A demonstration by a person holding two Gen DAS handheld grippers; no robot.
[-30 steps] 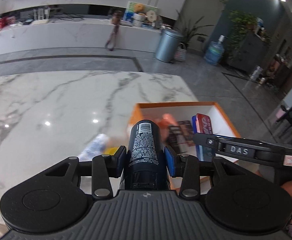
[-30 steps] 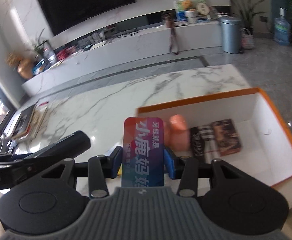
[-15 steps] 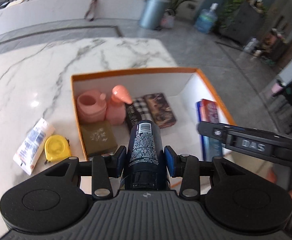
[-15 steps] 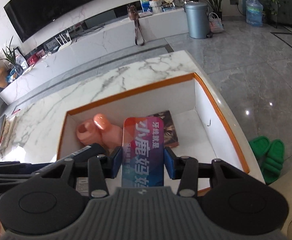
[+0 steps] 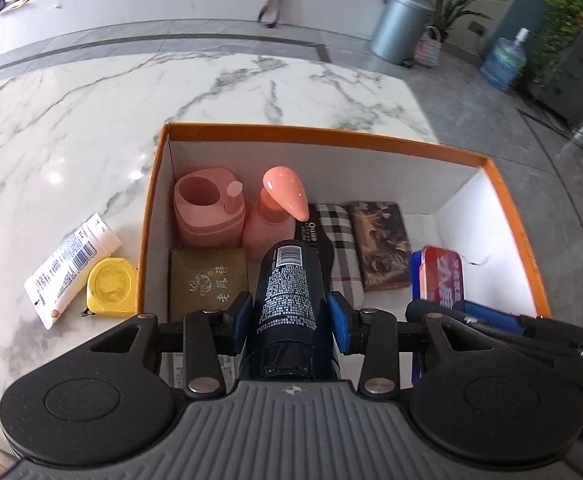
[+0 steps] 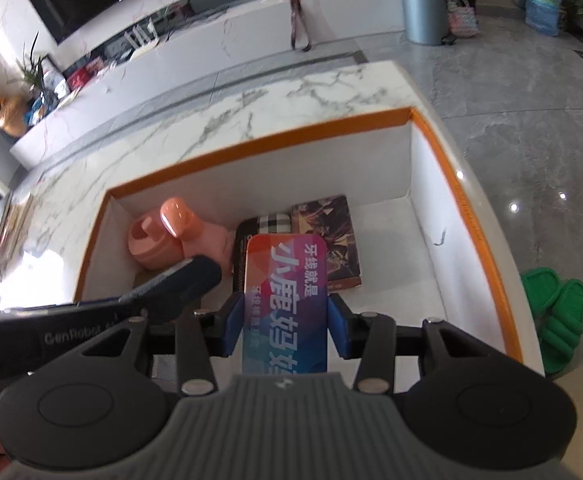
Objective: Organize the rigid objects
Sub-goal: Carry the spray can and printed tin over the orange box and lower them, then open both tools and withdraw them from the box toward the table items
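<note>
My left gripper is shut on a dark blue spray can and holds it over the near part of the orange-rimmed white box. My right gripper is shut on a flat red-and-blue floss box over the same box. That floss box also shows in the left wrist view, at the box's right side. The spray can shows dark in the right wrist view, to the left.
In the box lie a pink cup, a pink pump bottle, an olive packet, a plaid case and a brown book. A white tube and a yellow tape measure lie on the marble table, left of the box.
Both grippers have moved forward and tilted down over the box, still holding their objects. The box contents now fill the middle of both views.
</note>
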